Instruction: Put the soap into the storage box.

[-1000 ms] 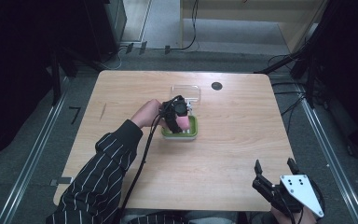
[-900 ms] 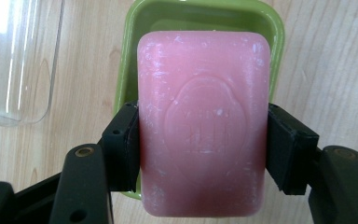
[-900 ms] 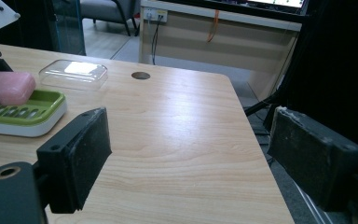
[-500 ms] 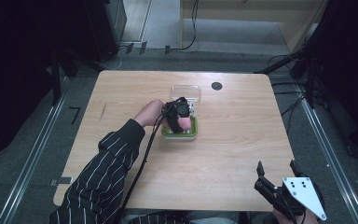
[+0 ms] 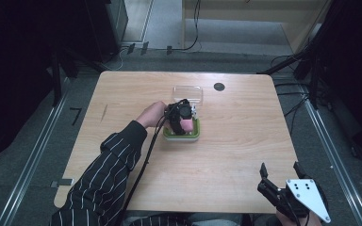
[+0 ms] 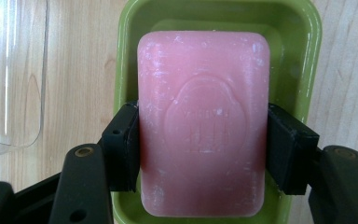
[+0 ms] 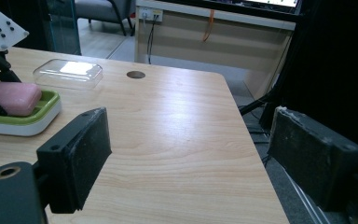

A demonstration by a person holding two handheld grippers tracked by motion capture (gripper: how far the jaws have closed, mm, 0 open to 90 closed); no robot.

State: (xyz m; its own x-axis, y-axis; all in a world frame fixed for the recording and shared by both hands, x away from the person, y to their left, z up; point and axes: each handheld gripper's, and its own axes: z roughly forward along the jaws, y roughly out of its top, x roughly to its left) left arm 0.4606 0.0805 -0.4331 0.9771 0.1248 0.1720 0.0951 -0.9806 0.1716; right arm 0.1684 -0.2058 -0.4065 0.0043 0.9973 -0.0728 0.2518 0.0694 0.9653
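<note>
Near the middle of the table (image 5: 245, 141), in the high view, the left gripper (image 5: 185, 123) hangs over the green soap dish (image 5: 194, 135) with the pink soap bar (image 5: 187, 125) clamped between its jaws. The clear lid (image 5: 188, 92) lies just beyond the dish, at about 12 o'clock from it. The right gripper (image 5: 279, 175) rests well apart at about 5 o'clock from the dish, near the table's near edge, with its jaws spread and nothing between them.

In the left gripper view, the 2 black pads press the long sides of the soap bar (image 6: 203, 121), which sits squarely over the dish (image 6: 310, 56); the lid's edge (image 6: 14, 74) shows at 9 o'clock. The bar looks centred and parallel to the rim, so I judge the step is best done by lowering straight down until the bar rests in the well, then letting go slowly so it doesn't slide or tip on a slick surface.

In the right gripper view, the wide-apart pads (image 7: 81, 154) frame bare wood, with the soap (image 7: 11, 97), dish (image 7: 32, 119) and lid (image 7: 67, 72) at about 10 o'clock. This gripper seems free to fetch the lid afterward.
</note>
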